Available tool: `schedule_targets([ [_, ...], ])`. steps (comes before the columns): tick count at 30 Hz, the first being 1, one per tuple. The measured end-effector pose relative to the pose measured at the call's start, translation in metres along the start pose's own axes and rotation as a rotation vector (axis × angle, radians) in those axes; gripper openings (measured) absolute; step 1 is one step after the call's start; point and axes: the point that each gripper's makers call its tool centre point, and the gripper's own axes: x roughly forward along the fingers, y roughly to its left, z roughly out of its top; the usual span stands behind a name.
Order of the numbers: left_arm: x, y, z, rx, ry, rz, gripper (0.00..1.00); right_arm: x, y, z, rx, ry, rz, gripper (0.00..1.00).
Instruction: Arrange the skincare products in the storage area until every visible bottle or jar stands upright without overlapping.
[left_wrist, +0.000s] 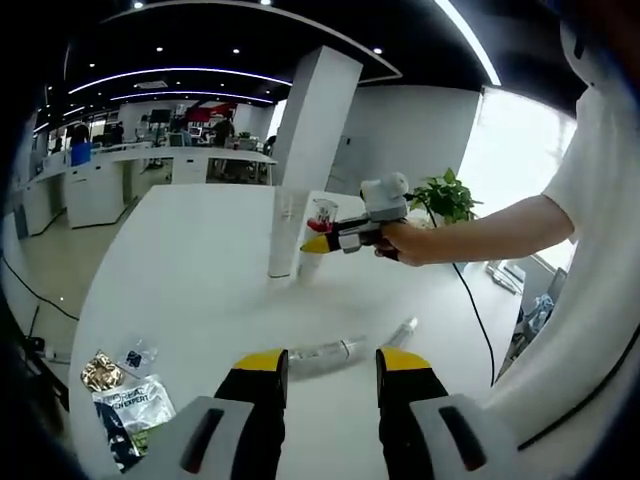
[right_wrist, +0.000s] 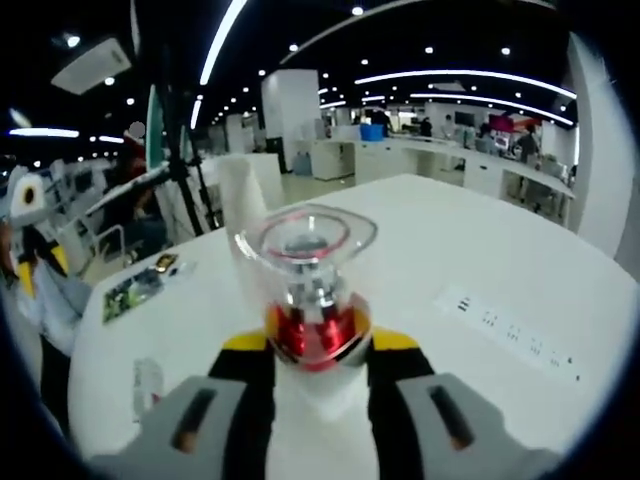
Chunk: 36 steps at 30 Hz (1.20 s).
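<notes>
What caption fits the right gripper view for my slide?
Right gripper shut on a clear red-banded bottle above the white table, tall white tube behind.

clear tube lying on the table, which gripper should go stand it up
Left. The clear tube lies flat just ahead of the left gripper, whose jaws are open and empty. The right gripper is shut on a red-collared bottle.

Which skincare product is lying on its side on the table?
The clear tube-like bottle, just beyond the left gripper. It lies flat, whereas the tall white bottle stands upright and the red-banded bottle sits between the right gripper jaws.
</notes>
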Motion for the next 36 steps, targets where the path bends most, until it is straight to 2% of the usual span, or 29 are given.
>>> schedule_targets([
  [36,-0.002,0.003,-0.005,0.004,0.015,0.024,0.36,0.010,0.010,0.002,0.031,-0.005,-0.023,0.34],
])
